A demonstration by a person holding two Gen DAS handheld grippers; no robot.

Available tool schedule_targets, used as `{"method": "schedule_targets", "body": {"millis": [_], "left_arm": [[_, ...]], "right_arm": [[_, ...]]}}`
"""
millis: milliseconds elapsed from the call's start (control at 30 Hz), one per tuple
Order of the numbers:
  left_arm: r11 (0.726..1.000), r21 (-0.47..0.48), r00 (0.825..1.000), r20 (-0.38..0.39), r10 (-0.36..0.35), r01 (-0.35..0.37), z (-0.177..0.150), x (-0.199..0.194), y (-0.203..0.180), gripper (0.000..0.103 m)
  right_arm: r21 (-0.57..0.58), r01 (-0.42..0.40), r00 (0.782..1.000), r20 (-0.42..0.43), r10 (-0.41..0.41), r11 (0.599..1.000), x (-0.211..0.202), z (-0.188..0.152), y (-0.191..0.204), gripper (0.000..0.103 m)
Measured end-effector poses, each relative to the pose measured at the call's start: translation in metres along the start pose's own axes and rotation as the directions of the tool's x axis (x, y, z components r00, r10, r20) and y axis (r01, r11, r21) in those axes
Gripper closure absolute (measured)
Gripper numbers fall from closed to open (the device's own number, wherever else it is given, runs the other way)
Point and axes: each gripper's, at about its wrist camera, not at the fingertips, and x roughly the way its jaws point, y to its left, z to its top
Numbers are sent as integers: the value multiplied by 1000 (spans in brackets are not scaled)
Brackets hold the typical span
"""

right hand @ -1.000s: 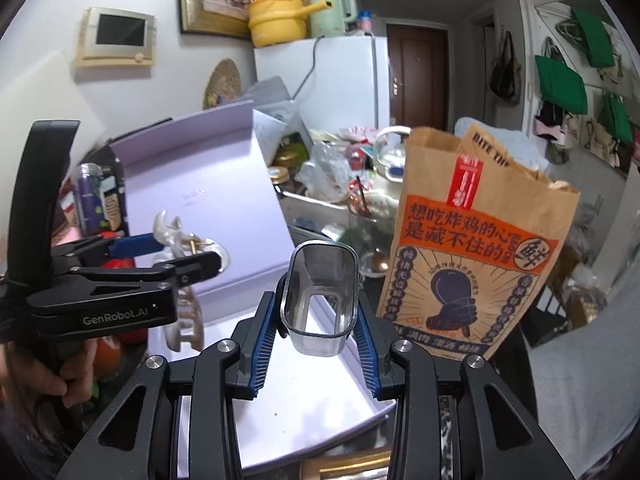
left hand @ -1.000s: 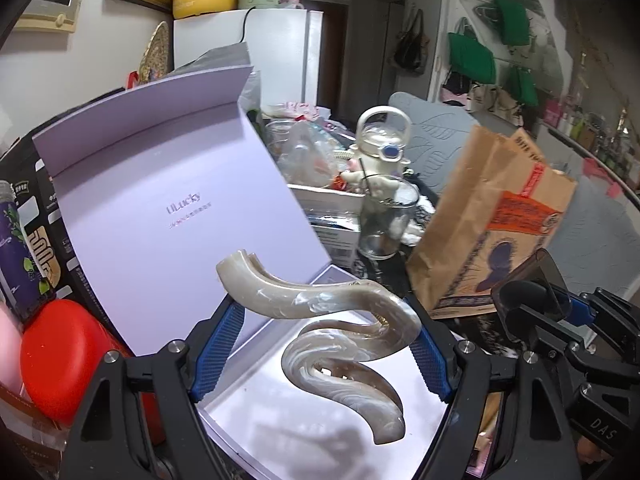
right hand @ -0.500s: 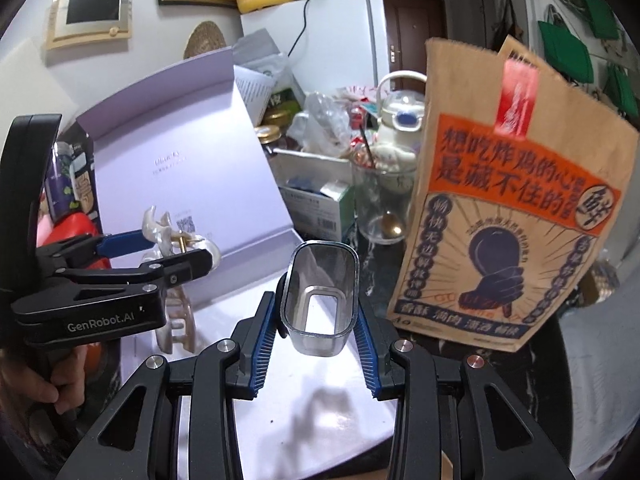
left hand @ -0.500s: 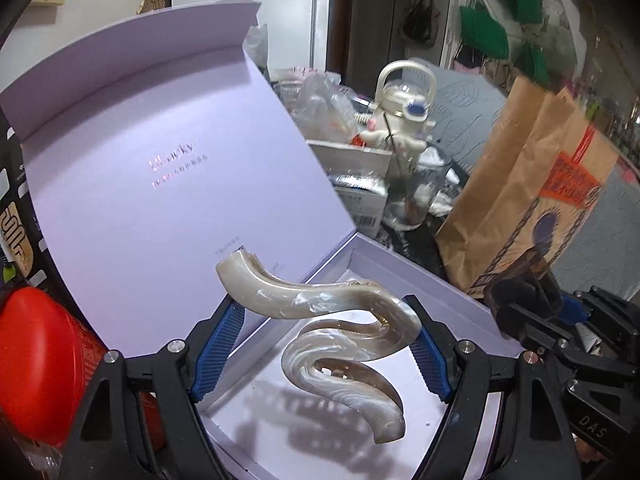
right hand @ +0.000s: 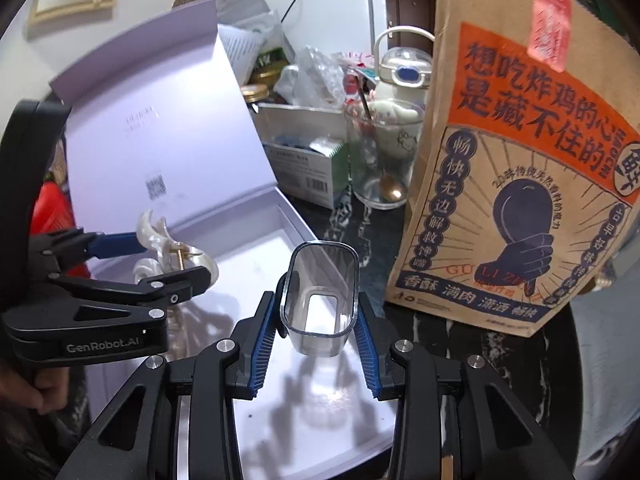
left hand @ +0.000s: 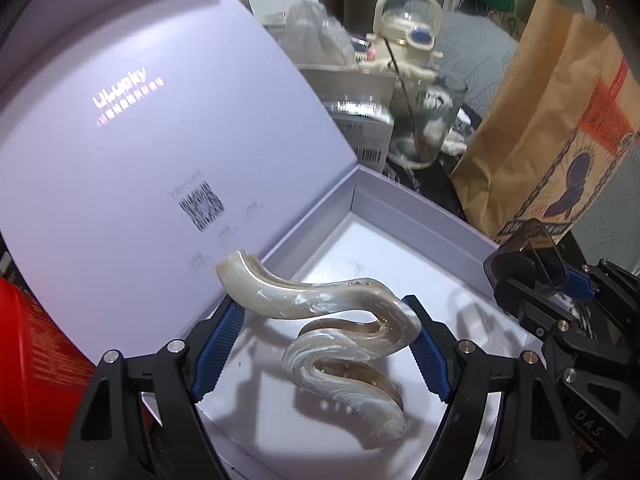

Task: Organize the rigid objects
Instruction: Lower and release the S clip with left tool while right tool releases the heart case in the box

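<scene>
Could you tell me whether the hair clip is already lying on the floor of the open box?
No, the hair clip is clamped in the left gripper above the box floor, casting a shadow below.

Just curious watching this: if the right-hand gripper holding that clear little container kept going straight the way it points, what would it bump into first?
Most likely the white floor of the open lilac box, directly beyond the clear container in the right gripper; depth is hard to judge.

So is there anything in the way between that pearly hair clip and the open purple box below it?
Nothing visible. The hair clip, held in the left tool, hangs over bare white floor of the open box; only its shadow lies beneath.
</scene>
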Motion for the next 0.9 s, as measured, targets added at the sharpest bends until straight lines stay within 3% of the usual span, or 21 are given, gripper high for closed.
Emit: {"method": "schedule_targets", "body": {"millis": [467, 600, 900], "left_arm": [[1000, 31, 998, -67, 6, -4, -3, 20, -8, 24], [1000, 27, 998, -65, 5, -3, -2, 18, -5, 23], [999, 37, 999, -43, 13, -11, 1, 9, -8, 23]], "right_arm": [[-16, 15, 996, -83, -17, 1000, 20, -9, 2, 65], [-8, 6, 995, -96, -6, 1000, 20, -9, -1, 52], [-35, 33, 997, -67, -35, 999, 7, -6, 4, 46]]}}
